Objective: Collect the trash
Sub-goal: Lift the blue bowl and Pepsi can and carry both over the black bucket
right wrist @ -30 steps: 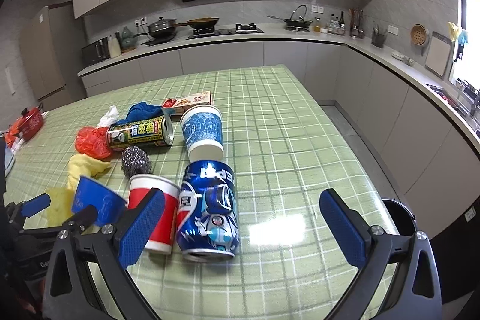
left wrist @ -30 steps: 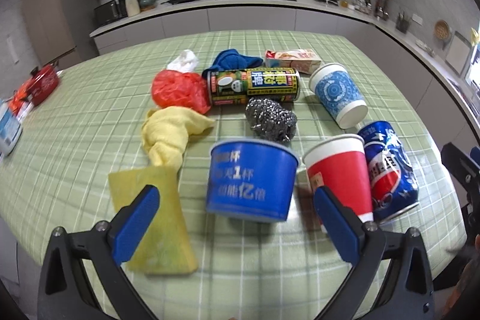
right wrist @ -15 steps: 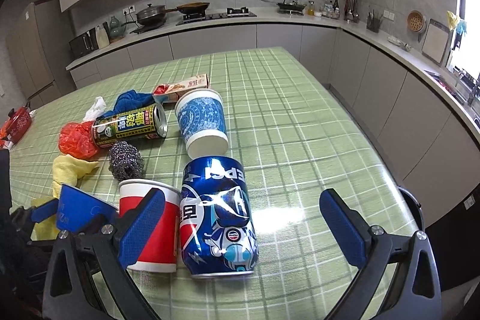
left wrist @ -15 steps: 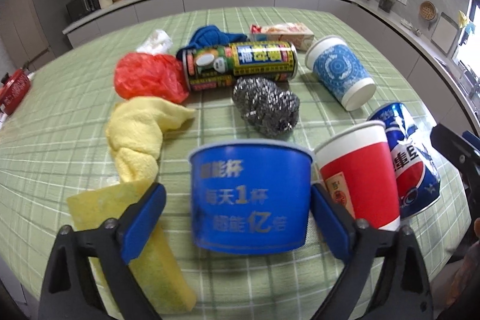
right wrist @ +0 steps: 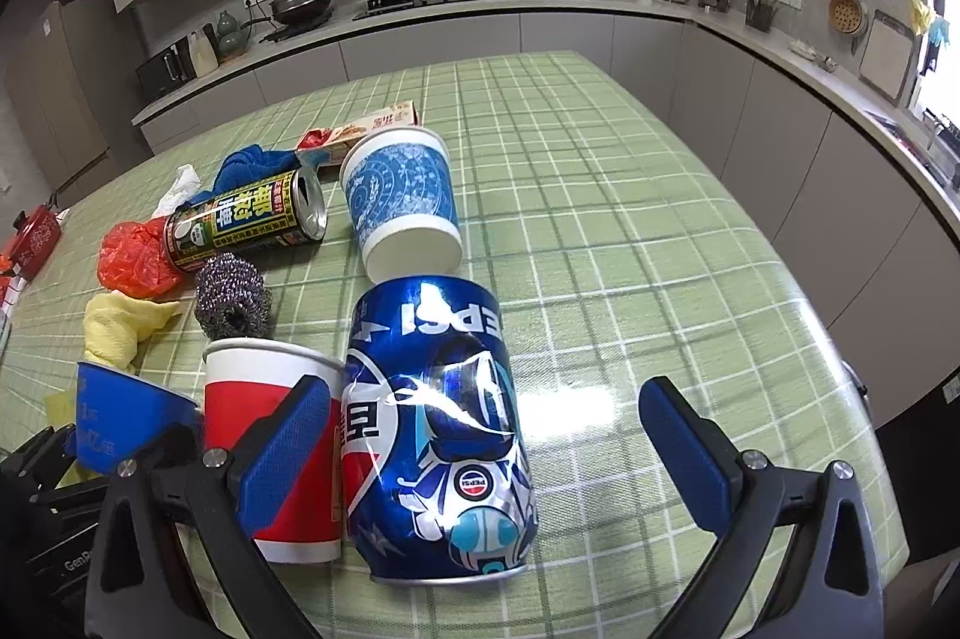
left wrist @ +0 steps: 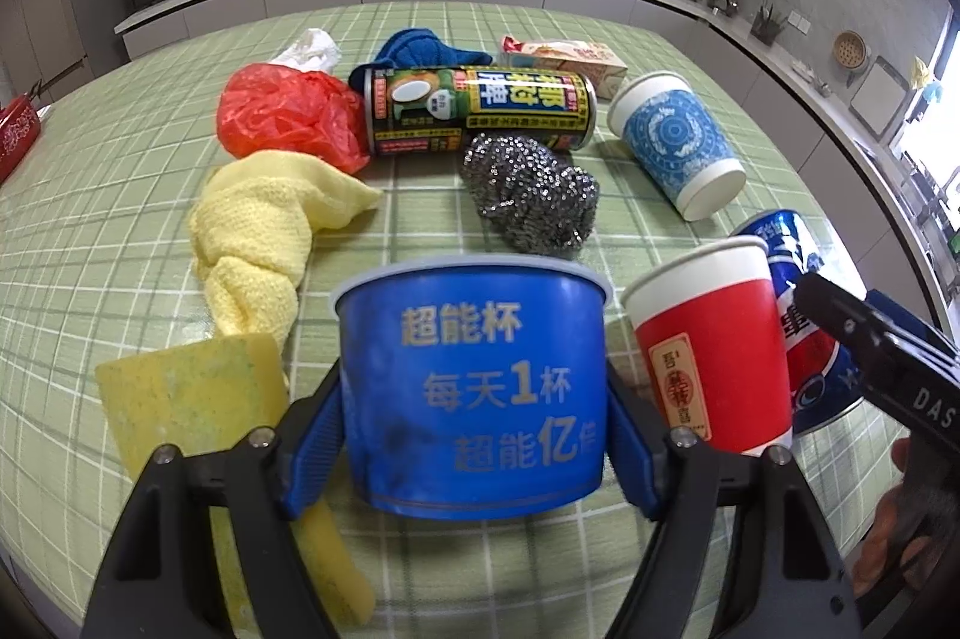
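A: Start with the biggest thing. What carries all this?

B: A table under a green checked oilcloth (right wrist: 600, 195). Trash lies spread over its near left part.

A: And the left gripper (left wrist: 474, 435)?

B: Its blue pads press both sides of a squat blue paper tub with white Chinese print (left wrist: 471, 387). The jaws are clamped on it. Whether the tub has left the cloth, I cannot tell.

A: The right gripper (right wrist: 480, 453)?

B: Spread wide, nothing between its pads. A crumpled blue Pepsi can lying on its side (right wrist: 438, 417) sits in the gap, touching neither pad that I can see.

A: What sits beside the can?

B: A red paper cup with a white rim (right wrist: 276, 435), just to its left, partly behind the left pad. Beyond the can lies a tipped blue-patterned white paper cup (right wrist: 402, 201).

A: Further back?

B: A long drink can with green and yellow print (left wrist: 480, 108), on its side. In front of it a steel wool scrubber (left wrist: 531, 192). To the left, a crumpled red plastic bag (left wrist: 288, 117), a twisted yellow cloth (left wrist: 258, 231) and a yellow sponge (left wrist: 192, 405).
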Action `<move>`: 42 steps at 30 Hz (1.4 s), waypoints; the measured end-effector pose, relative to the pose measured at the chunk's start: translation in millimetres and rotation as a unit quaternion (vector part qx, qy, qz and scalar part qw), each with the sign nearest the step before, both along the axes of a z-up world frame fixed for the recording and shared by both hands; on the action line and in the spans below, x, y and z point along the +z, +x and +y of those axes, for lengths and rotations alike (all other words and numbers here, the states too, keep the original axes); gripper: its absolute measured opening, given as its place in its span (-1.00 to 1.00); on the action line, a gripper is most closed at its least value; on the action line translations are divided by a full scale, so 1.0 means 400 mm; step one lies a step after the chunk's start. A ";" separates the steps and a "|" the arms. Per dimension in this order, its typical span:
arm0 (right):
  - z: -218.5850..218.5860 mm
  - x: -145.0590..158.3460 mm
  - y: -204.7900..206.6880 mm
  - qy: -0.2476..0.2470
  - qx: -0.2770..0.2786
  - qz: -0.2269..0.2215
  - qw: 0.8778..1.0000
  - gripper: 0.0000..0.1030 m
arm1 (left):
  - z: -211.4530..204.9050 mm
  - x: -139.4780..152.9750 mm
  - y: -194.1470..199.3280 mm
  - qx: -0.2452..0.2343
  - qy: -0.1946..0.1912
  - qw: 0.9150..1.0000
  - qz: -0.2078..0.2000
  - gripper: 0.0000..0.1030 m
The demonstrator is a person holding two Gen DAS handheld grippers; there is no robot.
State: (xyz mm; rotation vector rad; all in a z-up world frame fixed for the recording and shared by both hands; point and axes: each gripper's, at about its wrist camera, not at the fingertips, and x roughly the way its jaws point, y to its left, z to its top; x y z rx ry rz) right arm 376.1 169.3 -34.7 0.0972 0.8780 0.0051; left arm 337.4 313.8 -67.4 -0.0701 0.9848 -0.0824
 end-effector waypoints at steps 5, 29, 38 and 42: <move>-0.001 -0.019 0.008 0.004 0.008 0.010 1.000 1.00 | -0.008 -0.002 -0.002 -0.003 0.003 1.000 -0.002 0.49; -0.074 0.040 -0.047 0.036 0.046 -0.023 0.998 0.39 | -0.055 0.098 -0.046 0.021 0.005 0.999 -0.047 0.48; -0.194 0.093 -0.141 0.040 0.050 -0.049 0.997 0.39 | -0.177 0.141 -0.107 0.015 0.000 0.998 -0.063 0.49; -0.259 0.110 -0.201 0.040 0.020 -0.060 0.997 0.39 | -0.253 0.154 -0.132 -0.026 -0.007 0.997 -0.068 0.49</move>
